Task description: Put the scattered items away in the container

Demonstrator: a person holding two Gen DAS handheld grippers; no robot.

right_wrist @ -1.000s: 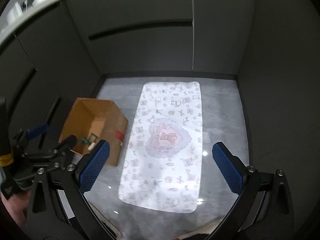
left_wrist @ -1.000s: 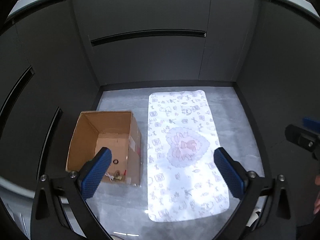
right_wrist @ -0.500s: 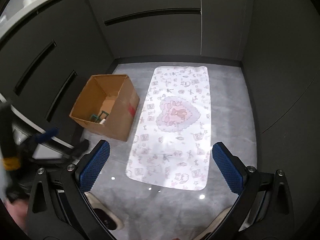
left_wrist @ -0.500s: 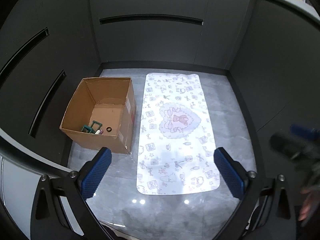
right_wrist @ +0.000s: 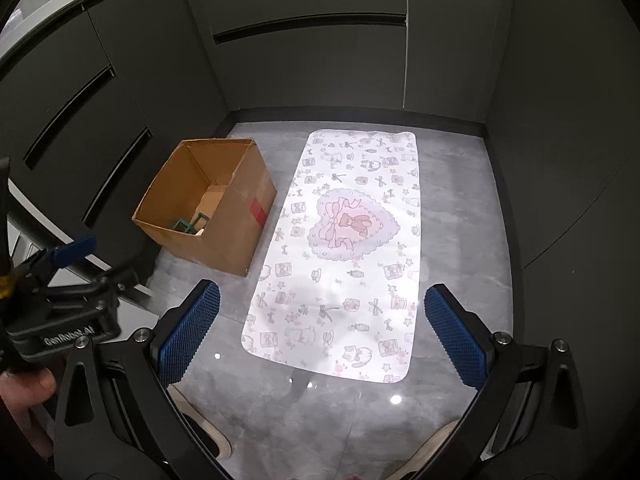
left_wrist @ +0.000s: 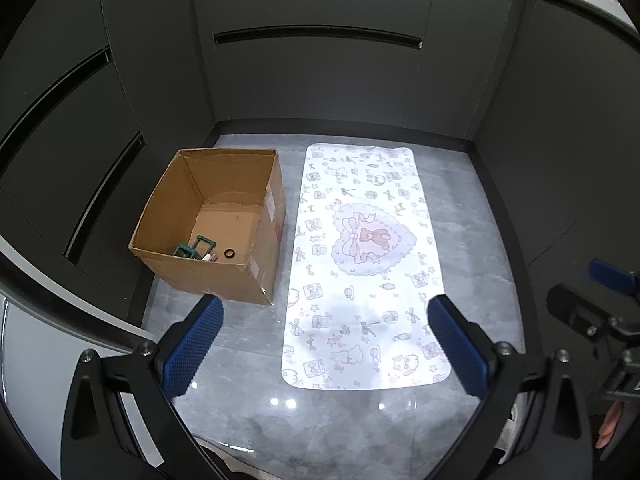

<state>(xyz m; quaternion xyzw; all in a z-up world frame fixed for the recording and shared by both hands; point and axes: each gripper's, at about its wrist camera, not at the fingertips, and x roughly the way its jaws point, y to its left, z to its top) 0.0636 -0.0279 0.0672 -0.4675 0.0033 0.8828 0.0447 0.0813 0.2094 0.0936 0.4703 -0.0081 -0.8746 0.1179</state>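
An open cardboard box point(left_wrist: 256, 280) stands on the grey floor, left of a white patterned mat point(left_wrist: 366, 264); both also show in the right wrist view, the box point(right_wrist: 236, 236) and the mat point(right_wrist: 344, 252). Inside the box lie a green frame-like item point(left_wrist: 195, 249), a small black ring point(left_wrist: 229, 254) and a small pale piece. The green item also shows in the right wrist view point(right_wrist: 188, 223). My left gripper point(left_wrist: 326, 344) is open and empty, high above the floor. My right gripper point(right_wrist: 322, 340) is open and empty, equally high.
Dark cabinet walls point(left_wrist: 320, 80) enclose the floor on three sides. A grey counter edge point(left_wrist: 60, 300) runs at the left. The person's shoes point(right_wrist: 208, 436) show at the bottom of the right wrist view. The mat has no items on it.
Both grippers have risen and pulled back from the floor, so the box and mat look smaller. Both stay open and empty.
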